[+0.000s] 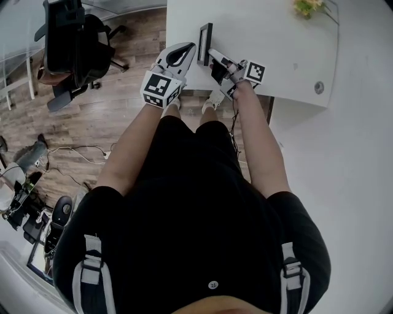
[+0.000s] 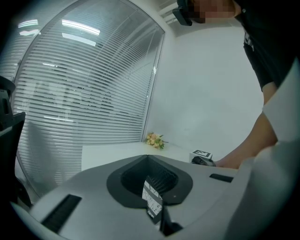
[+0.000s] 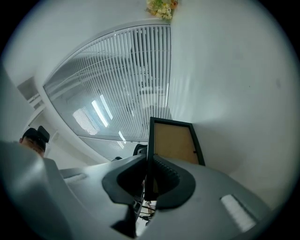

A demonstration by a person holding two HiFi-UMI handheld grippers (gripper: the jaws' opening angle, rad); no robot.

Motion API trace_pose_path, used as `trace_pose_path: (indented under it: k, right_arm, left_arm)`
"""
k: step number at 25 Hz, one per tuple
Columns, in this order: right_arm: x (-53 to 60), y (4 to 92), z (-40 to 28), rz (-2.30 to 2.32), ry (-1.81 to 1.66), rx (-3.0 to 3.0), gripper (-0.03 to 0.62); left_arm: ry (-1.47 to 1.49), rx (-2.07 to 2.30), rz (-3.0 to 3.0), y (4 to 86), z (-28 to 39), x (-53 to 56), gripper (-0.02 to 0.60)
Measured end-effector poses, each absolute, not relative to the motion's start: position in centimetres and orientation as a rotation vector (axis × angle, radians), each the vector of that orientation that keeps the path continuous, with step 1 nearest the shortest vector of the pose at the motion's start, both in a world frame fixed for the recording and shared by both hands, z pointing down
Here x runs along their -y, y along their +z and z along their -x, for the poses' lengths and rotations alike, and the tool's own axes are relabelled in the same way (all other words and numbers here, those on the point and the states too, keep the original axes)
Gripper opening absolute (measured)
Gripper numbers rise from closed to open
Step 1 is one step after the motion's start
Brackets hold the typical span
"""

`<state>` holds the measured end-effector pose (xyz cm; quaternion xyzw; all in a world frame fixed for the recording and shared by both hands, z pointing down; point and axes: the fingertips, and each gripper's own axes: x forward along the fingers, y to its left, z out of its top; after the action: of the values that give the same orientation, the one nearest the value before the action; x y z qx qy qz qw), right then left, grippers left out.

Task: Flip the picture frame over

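While the person's torso fills most of the head view, the meeting point of the right gripper (image 1: 220, 63) and the picture frame (image 1: 205, 44) is small and hard to make out. That frame stands on edge on the white table (image 1: 276, 43) at 12 o'clock, near the table's front edge. A bunch of flowers (image 1: 309, 6) is cut off by the upper border at 1 o'clock, and an office chair (image 1: 70, 43) sits on the wood floor at 10 o'clock. The left gripper (image 1: 178, 56) hangs just at 9 o'clock of the frame, apart from it, its marker cube (image 1: 161, 88) toward the person.

From the left gripper view, the frame itself is out of sight. Blinds (image 2: 84, 93) cover the wall at 10 o'clock, the flowers (image 2: 154, 139) lie on the table (image 2: 108, 152) near centre, and a forearm (image 2: 243, 150) reaches in from 3 o'clock behind the other gripper's marker cube (image 2: 201, 153). The left gripper (image 2: 149, 168) has its jaws pressed together on nothing; only a small printed label (image 2: 152, 199) shows at the seam.

From the right gripper view, the frame's lower part is hidden behind the jaws. Its brown backing board (image 3: 176, 140) and dark rim rise at 12 o'clock above the right gripper (image 3: 149, 173), with blinds (image 3: 126, 93) behind and the flowers (image 3: 161, 7) at the upper border. The jaws pinch the frame's thin edge between their ribbed pads.
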<state>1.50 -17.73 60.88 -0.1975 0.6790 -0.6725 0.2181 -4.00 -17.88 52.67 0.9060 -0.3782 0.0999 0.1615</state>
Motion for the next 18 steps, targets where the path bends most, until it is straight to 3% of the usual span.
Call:
trace_pose_path:
  k: [13, 18]
  right_arm:
    - [18.0, 61.7, -2.4, 0.590, -1.863, -1.944, 0.058]
    - [18.7, 62.6, -3.6, 0.695, -1.853, -1.971, 0.141]
  left_arm:
    - [0.292, 1.064, -2.596, 53.0, 3.9, 18.1, 0.006]
    - [0.295, 1.063, -2.598, 53.1, 4.0, 18.2, 0.006]
